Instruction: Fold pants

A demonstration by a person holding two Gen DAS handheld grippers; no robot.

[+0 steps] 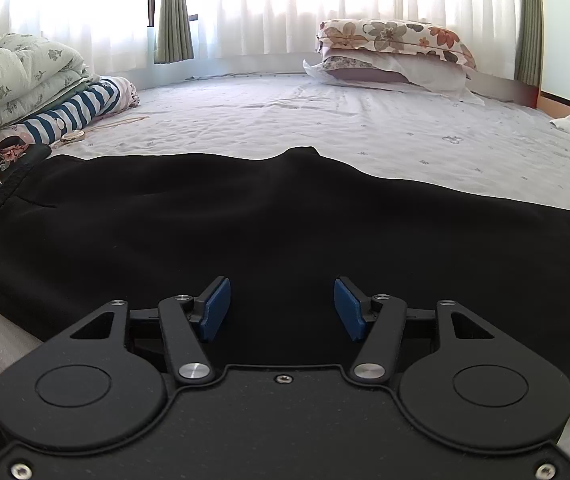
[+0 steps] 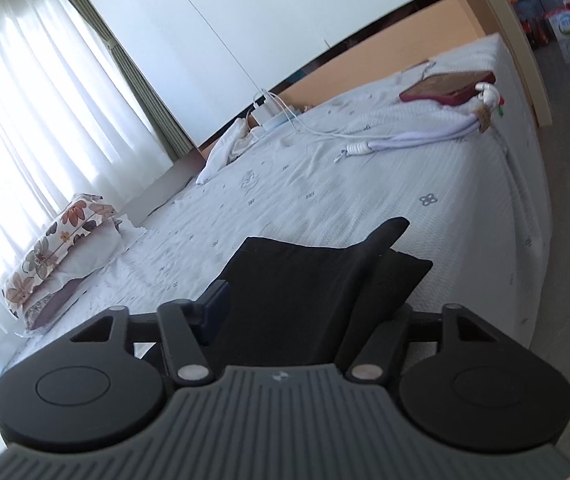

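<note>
Folded bedding (image 1: 17,76) and a striped cloth (image 1: 81,108) crowd my left; pillows (image 1: 397,52) lie far off by the curtains (image 1: 245,8). The black pants (image 1: 285,216) lie spread on the bed (image 1: 405,132). My left gripper (image 1: 283,306) hovers low over them, jaws apart, empty. My right gripper (image 2: 285,308), tilted, clamps a pant leg end.

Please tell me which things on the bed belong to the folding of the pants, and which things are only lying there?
Belong to the job:
- black pants, spread on the bed
- left gripper, jaws apart over the pants
- right gripper, pants cloth between its jaws

Only lying about:
- floral pillows
- folded quilt
- striped garment
- white cables
- red case
</note>
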